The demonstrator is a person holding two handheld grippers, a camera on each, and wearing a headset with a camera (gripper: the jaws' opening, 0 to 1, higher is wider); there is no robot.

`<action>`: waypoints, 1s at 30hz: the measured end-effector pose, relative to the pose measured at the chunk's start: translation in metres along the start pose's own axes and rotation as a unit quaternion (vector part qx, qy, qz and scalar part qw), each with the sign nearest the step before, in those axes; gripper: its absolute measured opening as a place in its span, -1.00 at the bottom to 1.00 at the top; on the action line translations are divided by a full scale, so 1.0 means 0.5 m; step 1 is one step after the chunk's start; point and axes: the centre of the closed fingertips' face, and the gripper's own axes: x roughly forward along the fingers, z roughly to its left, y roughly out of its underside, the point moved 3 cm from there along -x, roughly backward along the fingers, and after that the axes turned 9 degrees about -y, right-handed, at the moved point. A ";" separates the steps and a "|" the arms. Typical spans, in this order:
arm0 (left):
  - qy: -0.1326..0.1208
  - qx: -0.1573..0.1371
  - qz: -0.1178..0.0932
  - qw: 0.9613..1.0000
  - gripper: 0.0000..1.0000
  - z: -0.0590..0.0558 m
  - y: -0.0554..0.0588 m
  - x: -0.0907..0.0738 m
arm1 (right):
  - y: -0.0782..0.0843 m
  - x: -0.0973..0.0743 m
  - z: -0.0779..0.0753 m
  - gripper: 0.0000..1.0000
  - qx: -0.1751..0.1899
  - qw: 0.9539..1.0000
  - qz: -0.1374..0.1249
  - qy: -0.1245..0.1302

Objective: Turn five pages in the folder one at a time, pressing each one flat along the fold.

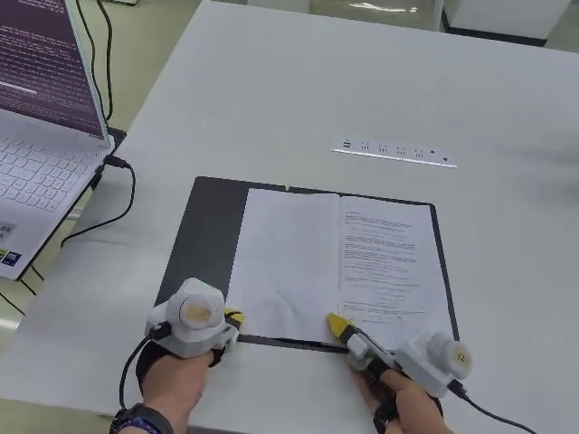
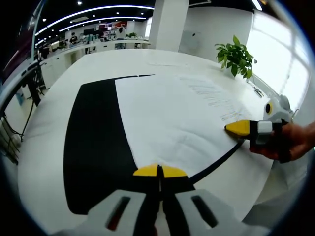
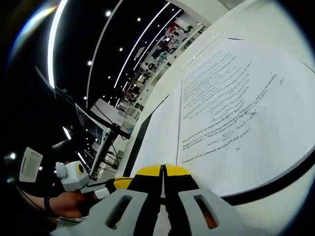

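Head view, nearest edge: left gripper (image 1: 232, 318), hand-held, yellow tips closed on each other with nothing between; parked at the near left corner of the blank page (image 1: 285, 258), over bare black folder (image 1: 206, 237). Same closed, empty state plain in the left gripper view.

Next, right gripper (image 1: 337, 324), likewise closed and empty, tip at the near end of the fold (image 1: 339, 253); touching paper or just above it, not possible to tell.

Folder proper: lying open and flat near the front of the white table (image 1: 298, 81), between and just beyond the two grippers. Blank page on the left, faintly rippled; printed page (image 1: 387, 262) on the right, text too small to read. Fold running straight away from the person.

Handling, as judged: thin, light, limp paper; easily creased or torn, prone to coming up two sheets at once, slick enough to slide under a hard tip. Best taken at the near right corner or free right edge of the printed page, pinched lightly, carried over in an arc, then stroked flat along the fold with closed tips. Folder itself stiffer, likely to stay put under a resting gripper.

Farther: flush socket strip (image 1: 393, 151) set in the tabletop beyond the folder. Farthest left: open laptop (image 1: 41, 127) with black cable (image 1: 116, 163).
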 end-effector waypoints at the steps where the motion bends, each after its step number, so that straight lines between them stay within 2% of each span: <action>1: 0.000 -0.001 0.000 1.000 -1.00 0.000 0.000 0.000 | 0.002 -0.002 0.001 -1.00 0.000 1.000 0.001 0.001; 13: -0.005 -0.013 0.006 1.000 -1.00 0.000 0.000 -0.001 | 0.013 -0.011 0.007 -1.00 -0.006 1.000 0.025 0.010; 15: -0.007 -0.004 0.007 1.000 -1.00 -0.001 0.000 -0.001 | 0.016 -0.015 0.009 -1.00 -0.005 1.000 0.026 0.011; 17: -0.006 0.019 0.014 1.000 -1.00 -0.003 -0.001 -0.001 | 0.020 -0.019 0.009 -1.00 -0.002 0.999 0.029 0.013; 20: -0.007 0.025 0.025 0.999 -1.00 -0.002 -0.002 0.003 | 0.022 -0.017 0.011 -1.00 -0.011 0.999 0.036 0.030; 30: -0.010 -0.016 0.041 0.999 -1.00 0.003 -0.002 0.000 | 0.026 -0.017 0.012 -1.00 -0.010 0.998 0.028 0.053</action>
